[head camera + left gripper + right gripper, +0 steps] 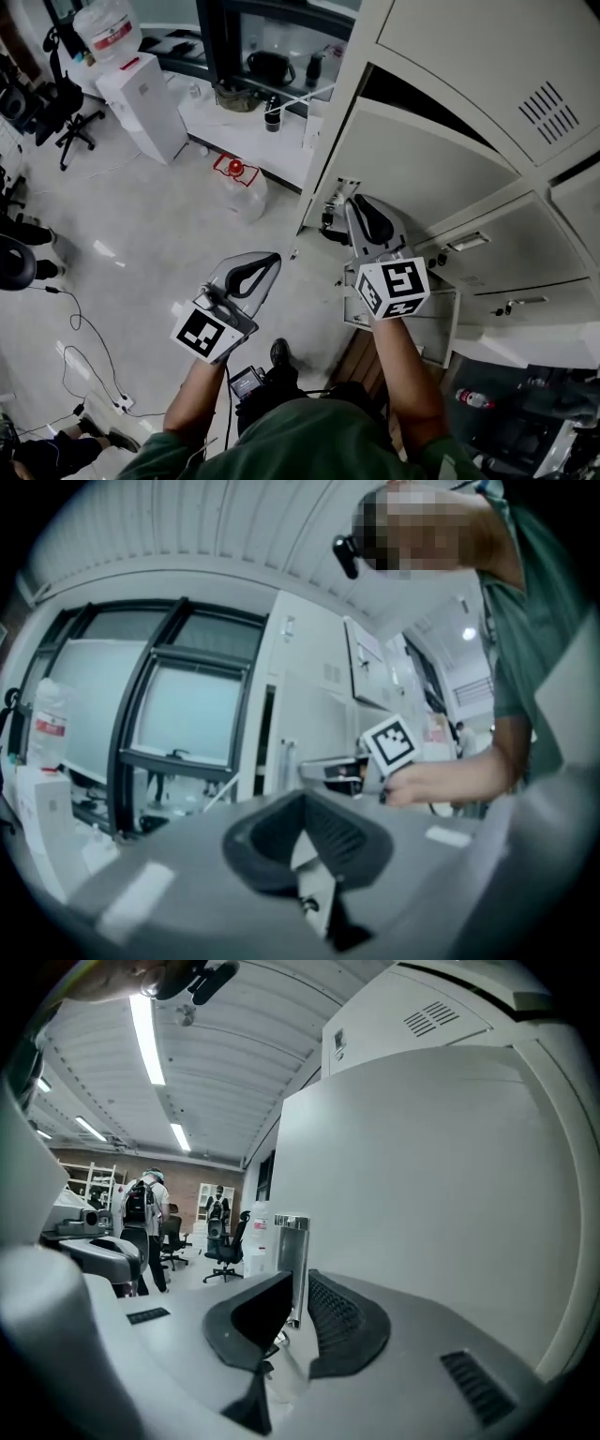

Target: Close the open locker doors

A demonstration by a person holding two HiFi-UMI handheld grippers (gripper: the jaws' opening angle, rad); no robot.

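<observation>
The grey locker bank (525,103) fills the right of the head view. One large door (422,159) stands swung out from it. My right gripper (354,202) is at that door's free lower corner. In the right gripper view the door (422,1194) fills the right side, and its chrome handle (292,1241) sits in the narrow gap of the right gripper (298,1283), which is shut on it. My left gripper (272,258) hangs to the left over the floor, apart from the lockers. Its jaws meet at the tip and hold nothing (305,803).
A smaller low door (448,319) stands ajar under my right hand. A water dispenser (141,103), a red-capped water bottle (242,192), a white table (244,131), office chairs (56,103) and floor cables (84,347) lie left. People (145,1218) stand far off.
</observation>
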